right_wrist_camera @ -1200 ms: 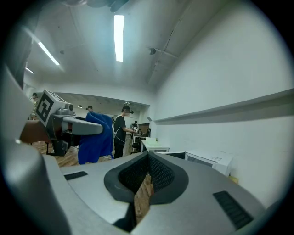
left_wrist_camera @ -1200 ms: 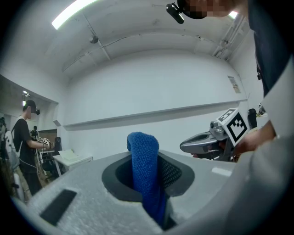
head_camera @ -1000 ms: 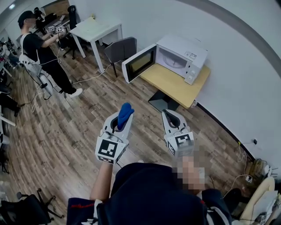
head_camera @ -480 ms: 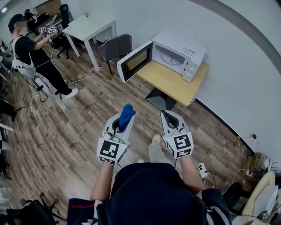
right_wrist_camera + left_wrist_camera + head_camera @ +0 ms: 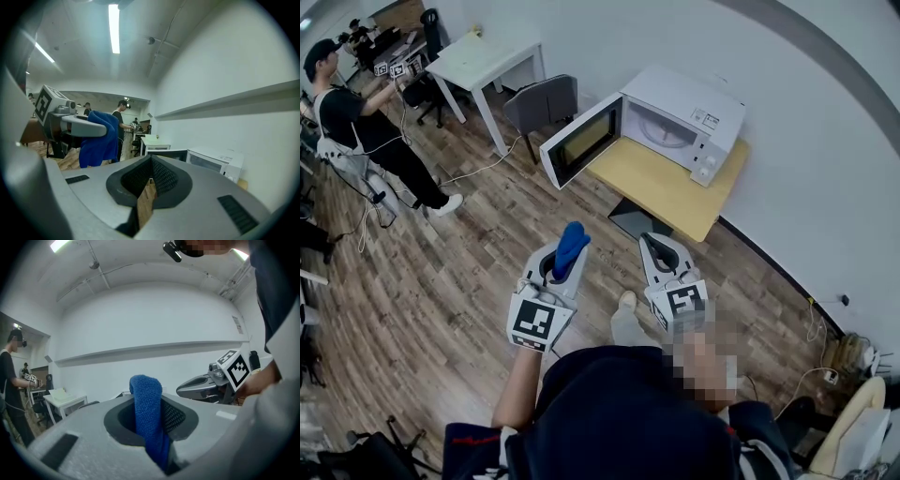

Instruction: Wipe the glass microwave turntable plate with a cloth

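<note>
A blue cloth sticks up from my left gripper, whose jaws are shut on it; in the left gripper view the cloth hangs pinched between the grey fingers. My right gripper is held beside it with its jaws shut and nothing between them. Both are in the air above the wood floor, short of the white microwave on a wooden table. The microwave door stands open to the left. A pale round plate shows faintly inside the cavity.
A white table and a grey chair stand left of the microwave. A person stands at the far left among cables. The white wall runs along the right, with a black table foot on the floor.
Both grippers have travelled forward together over the floor, and the microwave now looks nearer. The cloth stays pinched in the left gripper. The person at the far left has shifted slightly.
</note>
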`<act>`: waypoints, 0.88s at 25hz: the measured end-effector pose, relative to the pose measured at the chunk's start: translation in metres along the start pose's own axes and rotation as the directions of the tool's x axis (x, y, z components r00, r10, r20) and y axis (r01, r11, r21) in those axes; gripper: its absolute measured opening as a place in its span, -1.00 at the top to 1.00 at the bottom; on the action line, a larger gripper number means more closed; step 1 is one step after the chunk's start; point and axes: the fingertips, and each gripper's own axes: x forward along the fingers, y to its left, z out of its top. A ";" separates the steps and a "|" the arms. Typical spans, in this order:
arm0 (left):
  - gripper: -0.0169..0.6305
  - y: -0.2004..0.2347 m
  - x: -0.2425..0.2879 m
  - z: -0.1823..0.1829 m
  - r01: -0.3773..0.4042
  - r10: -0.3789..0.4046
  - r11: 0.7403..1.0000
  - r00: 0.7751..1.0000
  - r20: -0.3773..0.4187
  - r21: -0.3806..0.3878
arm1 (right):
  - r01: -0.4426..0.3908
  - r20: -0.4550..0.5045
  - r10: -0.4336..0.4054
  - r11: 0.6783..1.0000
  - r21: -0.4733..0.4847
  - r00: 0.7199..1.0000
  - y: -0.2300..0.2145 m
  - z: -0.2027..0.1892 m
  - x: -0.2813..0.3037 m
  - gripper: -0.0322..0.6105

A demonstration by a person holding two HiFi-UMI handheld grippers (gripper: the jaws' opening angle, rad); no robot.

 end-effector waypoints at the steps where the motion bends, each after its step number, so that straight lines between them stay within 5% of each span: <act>1: 0.75 0.003 0.010 -0.001 0.003 -0.003 1.000 1.000 -0.002 -0.001 | 0.001 -0.002 -0.001 1.000 0.001 1.000 -0.008 -0.001 0.007 0.87; 22: 0.75 0.028 0.211 -0.029 0.030 -0.043 0.992 0.994 -0.105 -0.119 | -0.033 -0.091 0.036 0.999 0.039 0.995 -0.175 -0.033 0.114 0.87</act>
